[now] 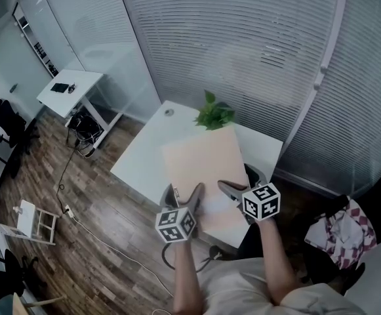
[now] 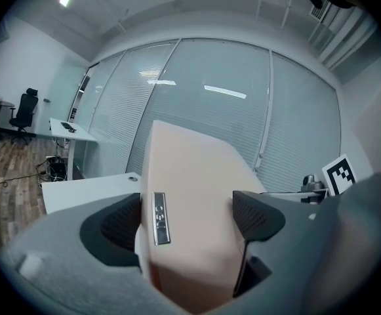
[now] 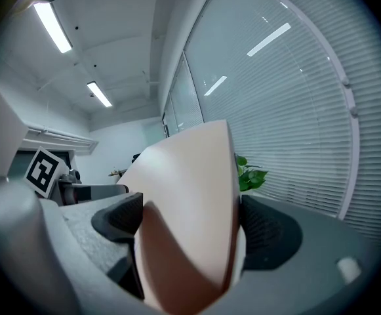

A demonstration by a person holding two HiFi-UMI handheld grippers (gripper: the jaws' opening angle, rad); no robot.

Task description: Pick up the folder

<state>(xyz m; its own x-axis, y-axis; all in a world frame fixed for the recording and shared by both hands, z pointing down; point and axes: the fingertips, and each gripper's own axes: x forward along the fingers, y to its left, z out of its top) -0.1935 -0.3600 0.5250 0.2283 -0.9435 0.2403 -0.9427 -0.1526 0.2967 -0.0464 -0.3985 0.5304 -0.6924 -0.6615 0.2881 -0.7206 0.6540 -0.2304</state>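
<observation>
A beige folder (image 1: 203, 166) is held up above the white table (image 1: 141, 156), tilted, its far edge near a green plant (image 1: 214, 115). My left gripper (image 1: 195, 194) is shut on the folder's near left corner and my right gripper (image 1: 225, 188) is shut on its near right edge. In the left gripper view the folder (image 2: 197, 176) fills the gap between the dark pads (image 2: 256, 215), and a small metal label holder (image 2: 159, 218) shows on its spine. In the right gripper view the folder (image 3: 190, 182) is pinched the same way by the right gripper (image 3: 190, 228).
A small round object (image 1: 169, 111) lies at the table's far corner. A second white desk (image 1: 69, 89) stands at the left with cables (image 1: 85, 133) beneath it. A white frame (image 1: 29, 222) lies on the wood floor. Glass walls with blinds (image 1: 256, 44) close the back. A patterned bag (image 1: 341, 231) sits at the right.
</observation>
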